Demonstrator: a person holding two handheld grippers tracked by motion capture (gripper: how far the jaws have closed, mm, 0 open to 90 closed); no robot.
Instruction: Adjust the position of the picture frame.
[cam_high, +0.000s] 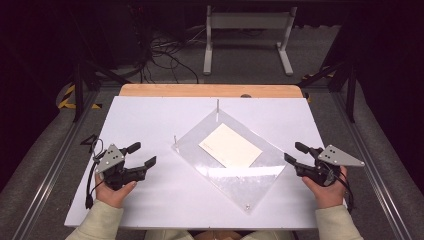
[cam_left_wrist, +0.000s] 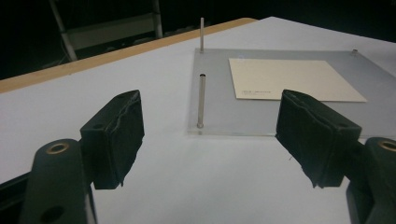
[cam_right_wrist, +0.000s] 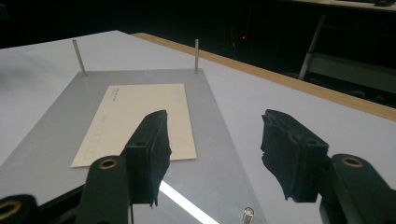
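Cream card (cam_high: 230, 145) is lying flat on a clear acrylic plate (cam_high: 260, 175), which is sitting turned at an angle in the middle of a white table (cam_high: 150, 115). Thin metal pins (cam_high: 217, 107) are standing upright at the plate's corners, two tall ones on the far and left corners and short stubs at the near ones. A person is holding the left gripper (cam_high: 141, 154) near the plate's left side, apart from it, with its jaws standing wide and nothing between them. The right gripper (cam_high: 293, 152) is hovering just beside the plate's right edge, also spread and holding nothing. In the right gripper view, the card (cam_right_wrist: 140, 123) is lying just ahead of the jaws. Judging from this, the approach to the card is only beginning. To do it well, the person is probably needing to come in low and level, sliding one pad under or against a card edge, since the thin sheet is offering little to pinch, while steering around the pins and steadying the plate so it is not skidding.
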